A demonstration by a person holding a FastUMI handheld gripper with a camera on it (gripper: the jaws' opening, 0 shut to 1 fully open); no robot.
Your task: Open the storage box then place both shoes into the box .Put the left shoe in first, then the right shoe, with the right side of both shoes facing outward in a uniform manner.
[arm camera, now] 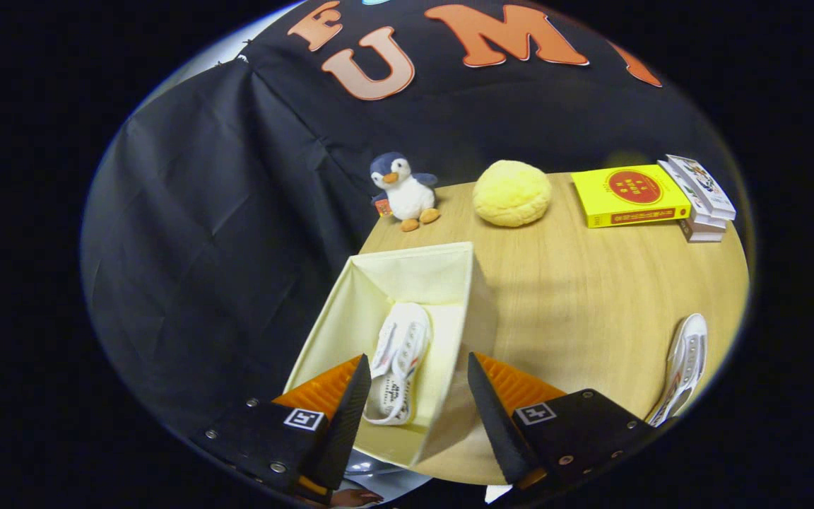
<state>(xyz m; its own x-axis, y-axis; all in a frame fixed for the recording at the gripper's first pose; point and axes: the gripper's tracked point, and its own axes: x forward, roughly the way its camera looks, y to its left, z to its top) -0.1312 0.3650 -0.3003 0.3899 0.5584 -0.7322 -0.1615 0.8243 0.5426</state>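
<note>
One white shoe (398, 371) lies inside the open cream storage box (442, 279), lower centre of the frame, between the spread, empty fingers of the gripper (417, 396); the second shoe (682, 367) rests on the wooden table (591, 297), lower right.

Storage box (407, 283) at the table's (591, 311) near-left corner, one shoe (398, 364) lying inside it, between the spread gripper (417, 396) fingers. Second shoe (686, 364) on the table, near right. Far edge, left to right: penguin toy (403, 191), round cushion (511, 192), book (629, 196), book stack (700, 198).
</note>
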